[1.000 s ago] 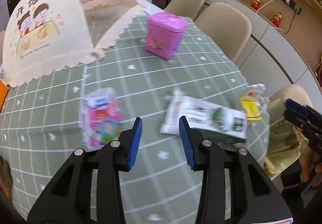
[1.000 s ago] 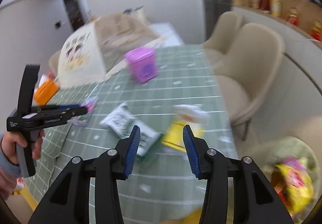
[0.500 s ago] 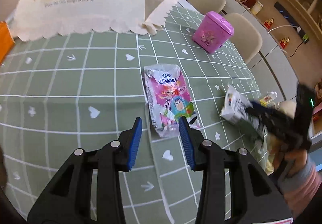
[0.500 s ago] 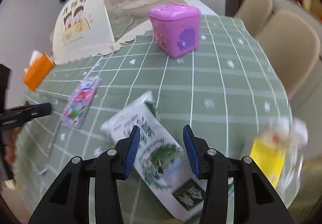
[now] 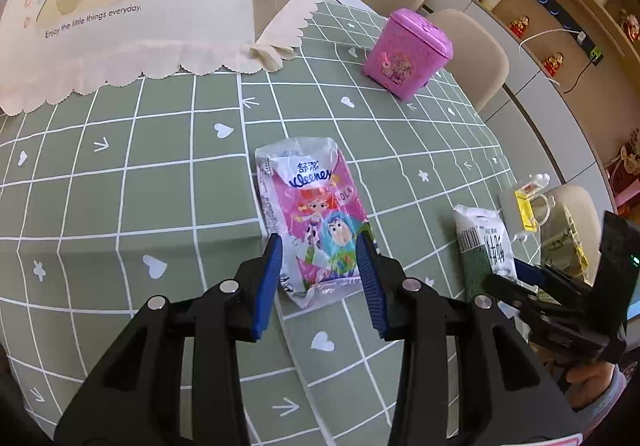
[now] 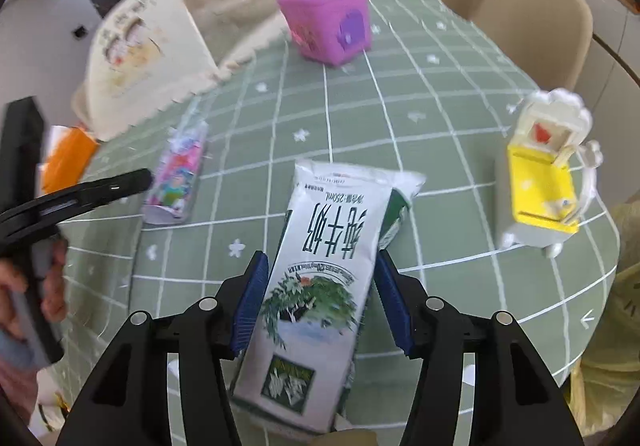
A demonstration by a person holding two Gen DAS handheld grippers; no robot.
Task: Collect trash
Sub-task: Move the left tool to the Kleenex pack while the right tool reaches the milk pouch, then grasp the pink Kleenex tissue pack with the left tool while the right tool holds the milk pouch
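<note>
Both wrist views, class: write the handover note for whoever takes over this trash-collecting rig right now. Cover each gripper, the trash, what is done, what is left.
Left gripper: open, straddling the near end of the pink tissue pack; pads not pressing it.
Right gripper: jaws opening around the flattened milk carton; no grip.
Both items lie flat on the green checked tablecloth. The pink mini bin stands at the far side, the yellow toy near the right edge.
Done: both grippers lined up.
Left: close on each item, lift, carry to the trash.
</note>
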